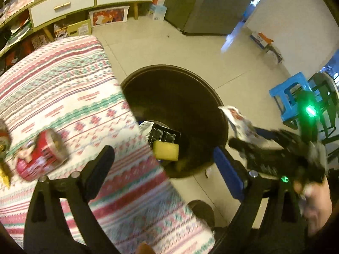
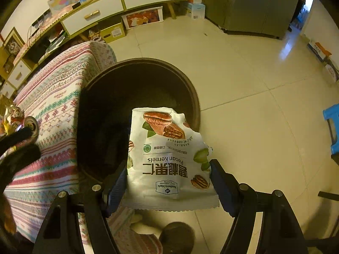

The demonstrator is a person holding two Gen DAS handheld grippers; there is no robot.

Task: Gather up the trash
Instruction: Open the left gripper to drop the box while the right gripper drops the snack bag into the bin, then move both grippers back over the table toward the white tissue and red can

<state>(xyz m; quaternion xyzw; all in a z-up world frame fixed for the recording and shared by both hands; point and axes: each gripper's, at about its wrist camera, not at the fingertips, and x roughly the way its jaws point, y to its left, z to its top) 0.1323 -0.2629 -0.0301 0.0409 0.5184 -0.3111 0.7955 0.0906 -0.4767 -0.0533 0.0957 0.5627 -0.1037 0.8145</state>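
Observation:
A black round trash bin point(image 1: 220, 114) point(image 2: 190, 89) stands on the floor beside the table. Inside it lie a yellow sponge point(image 1: 166, 150) and a black tray point(image 1: 164, 135). My left gripper point(image 1: 163, 169) is open and empty above the table edge and the bin. A red can point(image 1: 41, 156) lies on the patterned tablecloth to its left. My right gripper point(image 2: 168, 180) is shut on a white pecan kernels bag point(image 2: 167, 158) held over the bin's near rim; it also shows in the left wrist view point(image 1: 239, 120).
The table with a striped patterned cloth point(image 1: 63, 89) point(image 2: 50, 114) sits left of the bin. More wrappers and cans point(image 2: 19, 120) lie at its left edge. A blue stool point(image 1: 290, 97) stands right. A cabinet with drawers point(image 2: 95, 14) lines the far wall.

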